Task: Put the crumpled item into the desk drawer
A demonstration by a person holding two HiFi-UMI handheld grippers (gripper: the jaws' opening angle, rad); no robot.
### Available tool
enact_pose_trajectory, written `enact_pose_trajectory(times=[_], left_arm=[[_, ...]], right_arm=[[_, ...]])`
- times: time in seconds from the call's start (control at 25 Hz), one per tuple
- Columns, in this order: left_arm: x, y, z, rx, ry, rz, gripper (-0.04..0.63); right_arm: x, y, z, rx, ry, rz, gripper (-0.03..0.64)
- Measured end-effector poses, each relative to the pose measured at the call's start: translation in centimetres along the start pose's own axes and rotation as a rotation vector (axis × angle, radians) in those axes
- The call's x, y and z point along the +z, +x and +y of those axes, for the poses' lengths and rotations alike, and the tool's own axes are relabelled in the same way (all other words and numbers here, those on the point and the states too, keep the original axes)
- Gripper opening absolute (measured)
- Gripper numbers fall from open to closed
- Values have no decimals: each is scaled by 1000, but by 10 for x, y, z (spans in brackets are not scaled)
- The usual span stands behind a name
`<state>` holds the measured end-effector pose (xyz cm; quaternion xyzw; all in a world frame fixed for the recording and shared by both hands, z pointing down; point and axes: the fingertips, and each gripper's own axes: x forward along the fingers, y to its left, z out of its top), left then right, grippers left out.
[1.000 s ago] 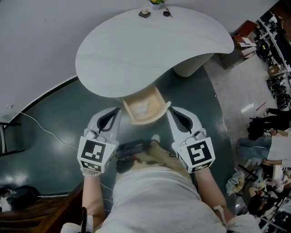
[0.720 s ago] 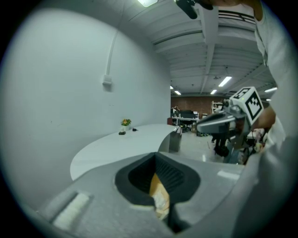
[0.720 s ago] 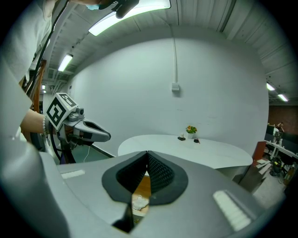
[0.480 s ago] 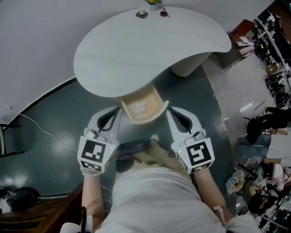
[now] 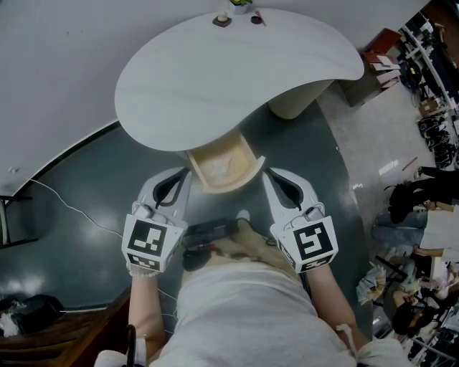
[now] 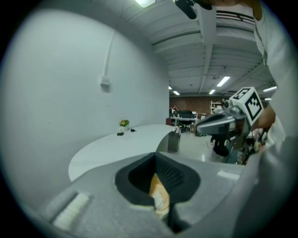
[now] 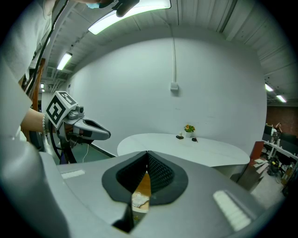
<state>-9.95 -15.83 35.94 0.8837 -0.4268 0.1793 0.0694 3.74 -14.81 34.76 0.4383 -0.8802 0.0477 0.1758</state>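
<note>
The wooden desk drawer stands pulled out from under the white curved desk. A crumpled white item lies inside it. My left gripper hovers just left of the drawer and my right gripper just right of it. Both are shut and hold nothing. In the left gripper view the shut gripper points at the drawer, and the crumpled item shows through the slit below the tips. The right gripper view shows the same past its shut gripper: wood and the crumpled item.
A small potted plant and two small objects sit at the desk's far edge. The desk's pedestal stands right of the drawer. A cable runs over the dark floor on the left. Cluttered shelves fill the right side.
</note>
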Motion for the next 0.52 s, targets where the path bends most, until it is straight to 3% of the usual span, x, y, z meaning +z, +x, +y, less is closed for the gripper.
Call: enact_pose_trajectory(times=[0.52], left_arm=[[0,1,-2,-4,1,3,-3]], right_arm=[[-2,-1,0,2,-1,5,5]])
